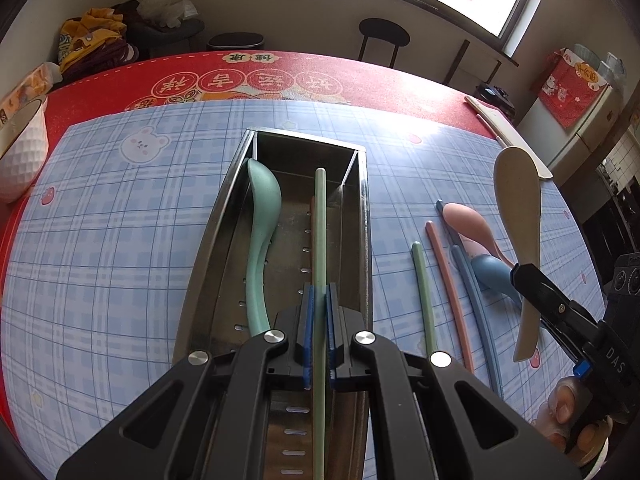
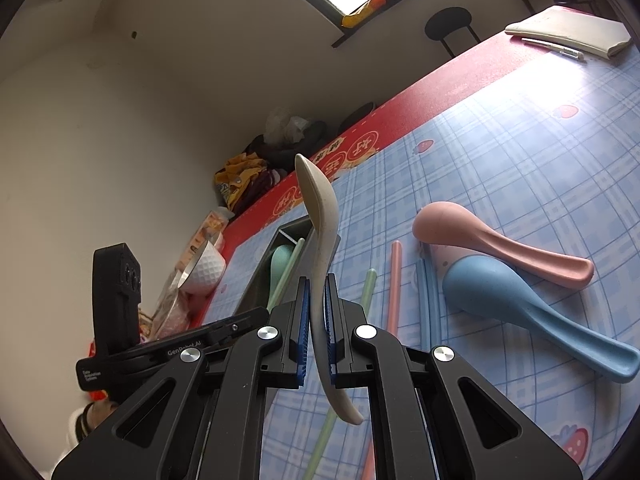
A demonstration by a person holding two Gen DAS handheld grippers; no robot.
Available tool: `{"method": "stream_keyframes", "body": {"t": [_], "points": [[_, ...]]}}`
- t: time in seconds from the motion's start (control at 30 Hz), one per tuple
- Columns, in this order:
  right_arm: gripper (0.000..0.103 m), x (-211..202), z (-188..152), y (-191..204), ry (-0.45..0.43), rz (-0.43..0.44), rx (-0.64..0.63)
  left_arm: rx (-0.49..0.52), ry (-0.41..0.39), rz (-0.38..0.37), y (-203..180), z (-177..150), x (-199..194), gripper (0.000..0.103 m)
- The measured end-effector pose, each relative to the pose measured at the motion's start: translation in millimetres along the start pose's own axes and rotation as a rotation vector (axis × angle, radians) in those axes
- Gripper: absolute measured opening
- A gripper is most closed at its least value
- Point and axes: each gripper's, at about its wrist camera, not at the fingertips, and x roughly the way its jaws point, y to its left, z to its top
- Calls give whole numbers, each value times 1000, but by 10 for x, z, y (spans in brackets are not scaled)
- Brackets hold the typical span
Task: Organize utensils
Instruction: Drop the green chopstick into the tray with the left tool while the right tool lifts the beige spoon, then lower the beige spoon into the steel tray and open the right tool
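Observation:
A steel utensil tray (image 1: 362, 208) lies on the blue plaid mat, with a mint green spoon (image 1: 262, 216) in its left part. My left gripper (image 1: 319, 296) is shut on a green chopstick (image 1: 320, 216), held lengthwise over the tray's right part. My right gripper (image 2: 318, 292) is shut on a beige spoon (image 2: 320, 208), lifted above the mat, bowl pointing up; it also shows in the left wrist view (image 1: 518, 200). On the mat right of the tray lie a green chopstick (image 1: 423, 292), a pink chopstick (image 1: 448, 288), blue chopsticks (image 1: 476, 304), a pink spoon (image 2: 492, 240) and a blue spoon (image 2: 520, 304).
A white dimpled bowl (image 1: 20, 160) stands at the mat's left edge. A red tablecloth (image 1: 400, 80) lies under the mat. A beige folded board with a pen (image 2: 568, 32) lies at the far right corner. A black stool (image 1: 384, 36) and clutter stand beyond the table.

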Motion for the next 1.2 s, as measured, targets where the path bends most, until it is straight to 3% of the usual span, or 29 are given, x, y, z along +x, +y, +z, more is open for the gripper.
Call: {"method": "stream_keyframes", "body": {"t": [0.6,0.93,1.0,1.13,1.2], "points": [[7,31,-28,17,8,-4,10,3,58,13,-12,-21,128,6],[7,73,-38,13,18,-9,14,52,1,9,-77,-47,-46,7],[7,84,-42,20,21,-8,14,90,-44,22,-119,-94,-149,10],[7,117,-45,40,25,-8,10,165,-154,42,-157,-235,-375,38],[7,139,-49,41,28,-8,13,197,-206,54,-143,-297,-490,43]]}}
